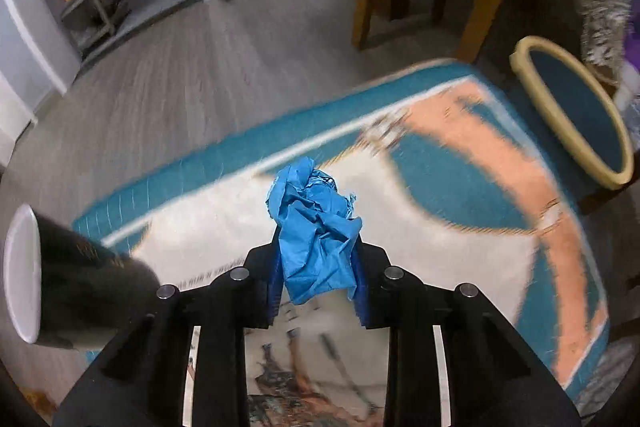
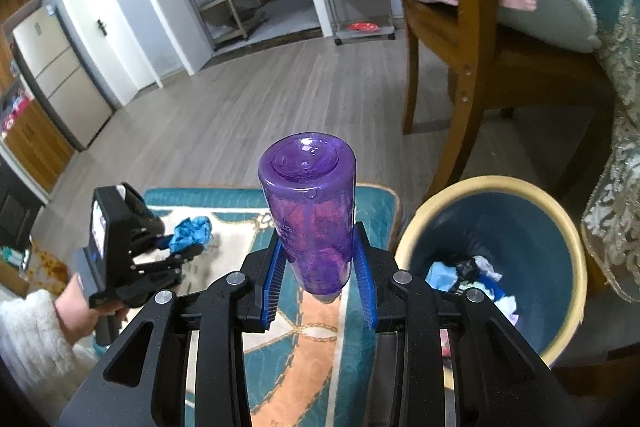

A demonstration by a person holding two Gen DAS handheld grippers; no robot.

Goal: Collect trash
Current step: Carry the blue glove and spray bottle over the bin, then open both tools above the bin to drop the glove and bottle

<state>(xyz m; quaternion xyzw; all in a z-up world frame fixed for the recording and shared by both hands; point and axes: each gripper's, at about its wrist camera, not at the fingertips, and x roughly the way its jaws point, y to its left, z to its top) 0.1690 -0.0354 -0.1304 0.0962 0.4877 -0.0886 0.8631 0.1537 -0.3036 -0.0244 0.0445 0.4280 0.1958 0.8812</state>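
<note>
Left gripper (image 1: 316, 259) jaws clamped on blue wad (image 1: 316, 223), right gripper (image 2: 320, 267) jaws on purple bottle (image 2: 310, 215); bin (image 2: 568, 227) contents only in right view.

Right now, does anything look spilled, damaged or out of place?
Nothing spilled or damaged. The left gripper grips crumpled blue paper above the rug; the right gripper holds a purple bottle beside the bin.

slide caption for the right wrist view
Right gripper clamps a purple bottle beside the part-filled trash bin.
</note>
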